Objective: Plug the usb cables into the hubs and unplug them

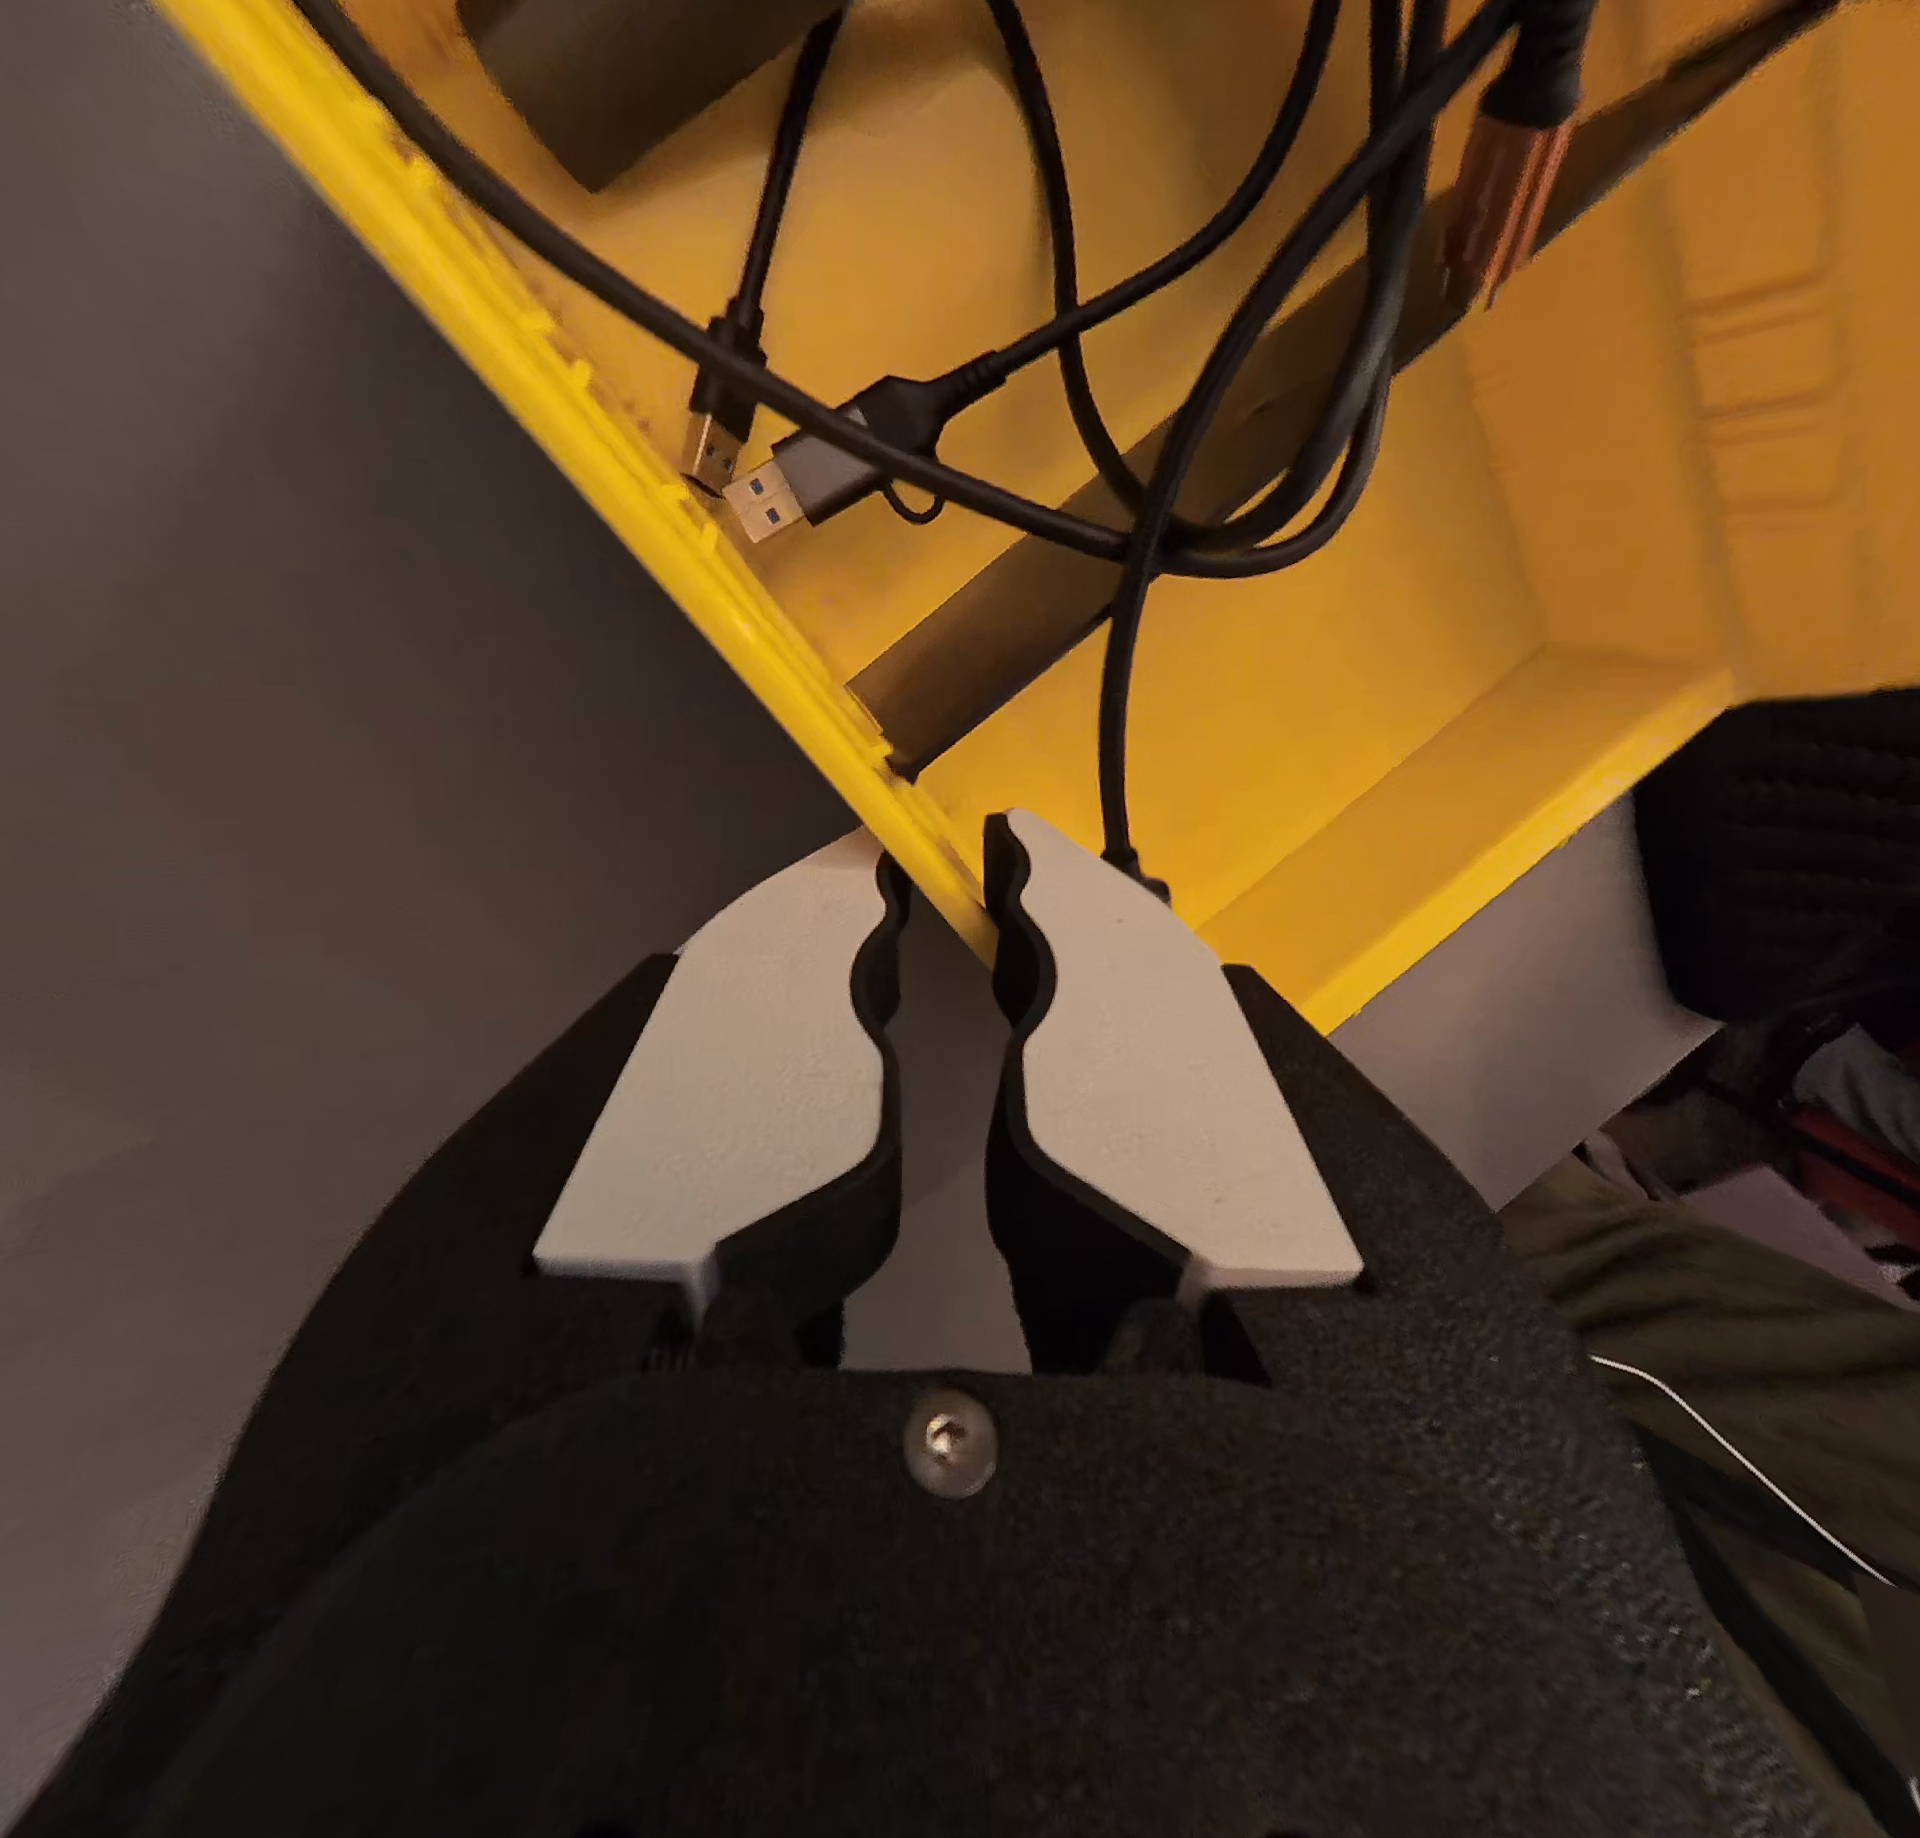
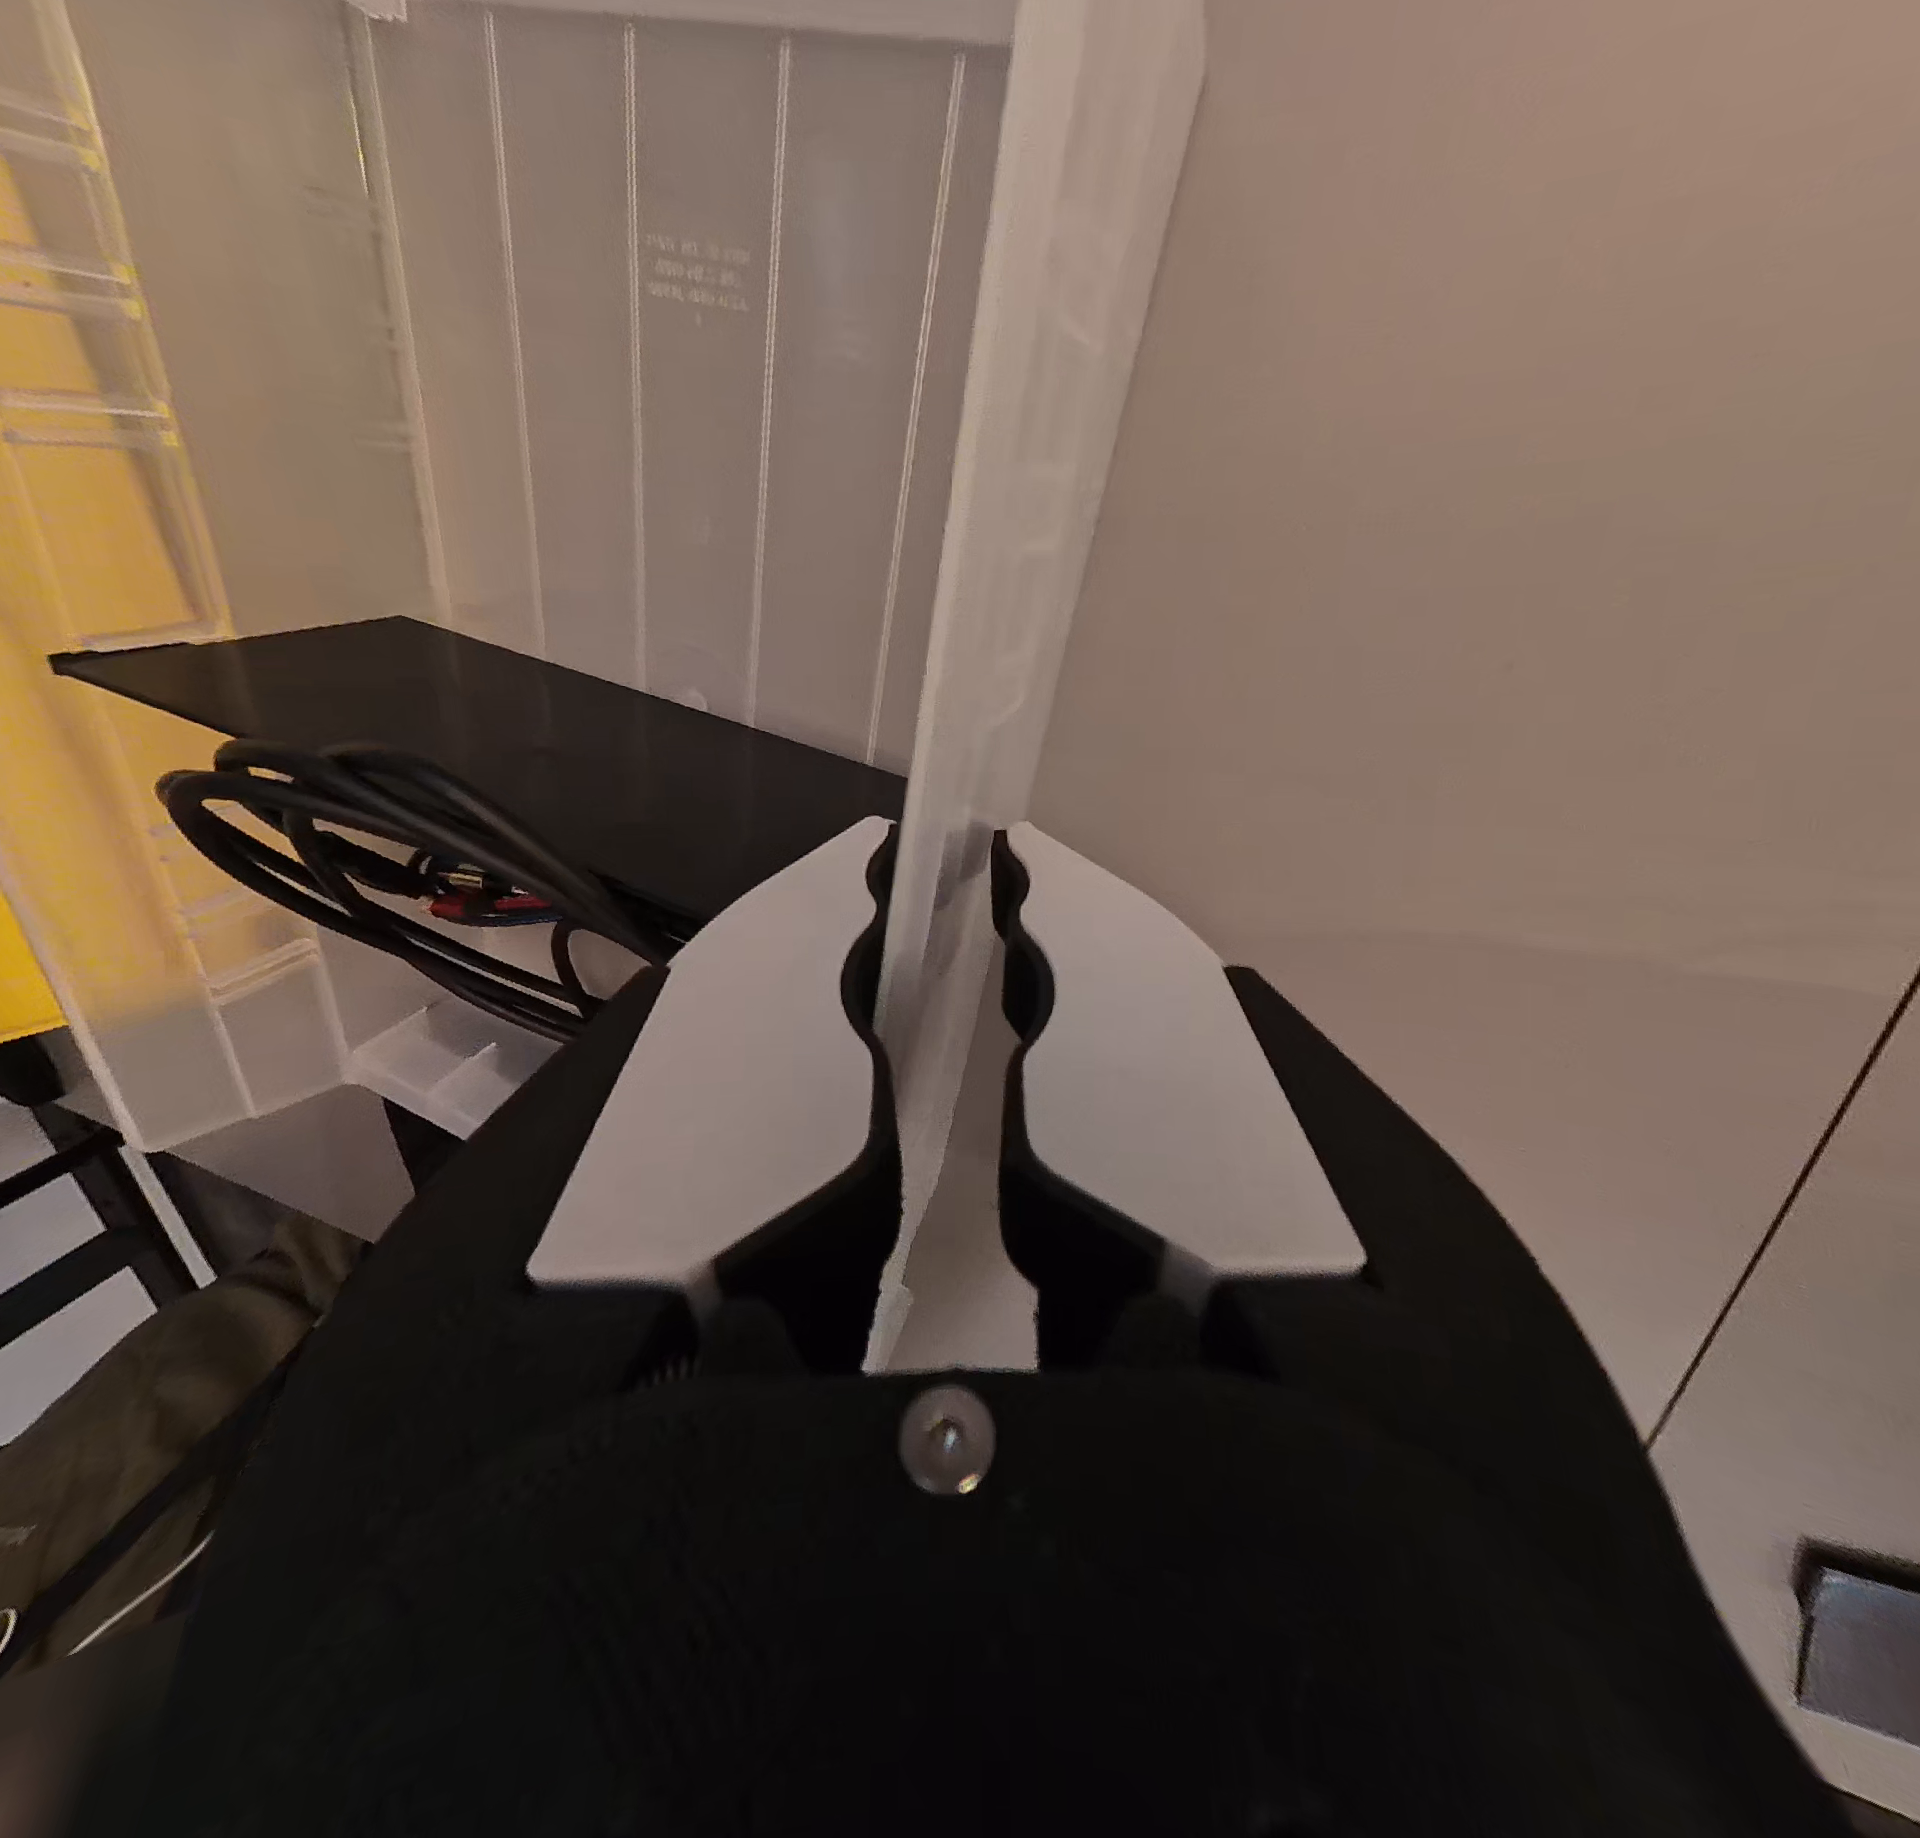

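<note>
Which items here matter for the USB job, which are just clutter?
Job:
grey hubs
USB plugs
black cables
yellow bin

Clutter:
clear bin
coiled cables
black panel
orange connector

My left tool [image 1: 940, 869], seen from its own camera: two pale grey, wedge-shaped flat fingers [image 1: 748, 1061] lined along their inner edges with wavy black rubber pads, seated in a broad black body of coarse, grainy texture. A single silver hex-socket screw [image 1: 948, 1445] sits on the body's centre line, just below the fingers' roots. My right tool [image 2: 943, 848] is its twin: the same pale grey fingers [image 2: 1143, 1071], scalloped black pads, matte black housing and one silver screw [image 2: 948, 1443].
</note>
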Demonstrator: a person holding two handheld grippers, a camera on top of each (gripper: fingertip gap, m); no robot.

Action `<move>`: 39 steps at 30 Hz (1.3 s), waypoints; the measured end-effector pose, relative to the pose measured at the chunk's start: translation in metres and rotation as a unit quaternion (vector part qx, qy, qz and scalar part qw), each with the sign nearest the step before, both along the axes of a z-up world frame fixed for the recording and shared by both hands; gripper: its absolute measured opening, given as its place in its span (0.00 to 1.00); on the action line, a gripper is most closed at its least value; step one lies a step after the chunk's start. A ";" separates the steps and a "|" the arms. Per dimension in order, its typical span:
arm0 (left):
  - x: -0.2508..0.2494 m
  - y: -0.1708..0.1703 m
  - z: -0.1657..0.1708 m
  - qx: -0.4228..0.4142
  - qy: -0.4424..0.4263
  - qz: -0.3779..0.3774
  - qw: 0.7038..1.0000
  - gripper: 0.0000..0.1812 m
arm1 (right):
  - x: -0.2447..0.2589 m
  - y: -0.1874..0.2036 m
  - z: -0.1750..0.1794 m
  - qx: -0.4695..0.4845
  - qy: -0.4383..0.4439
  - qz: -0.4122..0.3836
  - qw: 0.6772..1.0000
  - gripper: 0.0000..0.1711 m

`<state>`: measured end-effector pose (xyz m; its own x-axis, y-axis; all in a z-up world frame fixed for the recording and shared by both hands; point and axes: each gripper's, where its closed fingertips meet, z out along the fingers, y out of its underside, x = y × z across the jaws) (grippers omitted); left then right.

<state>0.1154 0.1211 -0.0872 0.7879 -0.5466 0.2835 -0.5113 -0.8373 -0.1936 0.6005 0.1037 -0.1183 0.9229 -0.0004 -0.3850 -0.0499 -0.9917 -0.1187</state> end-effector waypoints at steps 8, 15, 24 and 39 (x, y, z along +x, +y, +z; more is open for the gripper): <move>-0.080 0.018 0.001 0.023 0.019 0.061 0.998 0.03 | -0.013 0.005 0.000 -0.007 0.001 -0.018 1.000 0.09; -0.159 0.037 0.001 0.061 0.043 0.118 0.990 0.02 | -0.041 0.015 0.000 -0.019 -0.004 -0.014 1.000 0.08; -0.247 0.029 0.003 0.075 0.038 0.172 0.981 0.02 | -0.076 0.033 0.000 -0.034 -0.016 -0.007 0.999 0.08; -0.358 -0.012 0.005 0.104 0.023 0.269 0.957 0.02 | -0.123 0.028 0.001 -0.052 -0.016 -0.007 0.998 0.08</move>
<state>-0.2428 0.1093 -0.0824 0.9804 -0.0985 0.1704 -0.0286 -0.9278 -0.3719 0.4777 0.1316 -0.1178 0.9344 -0.0511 -0.3526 -0.0609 -0.9980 -0.0169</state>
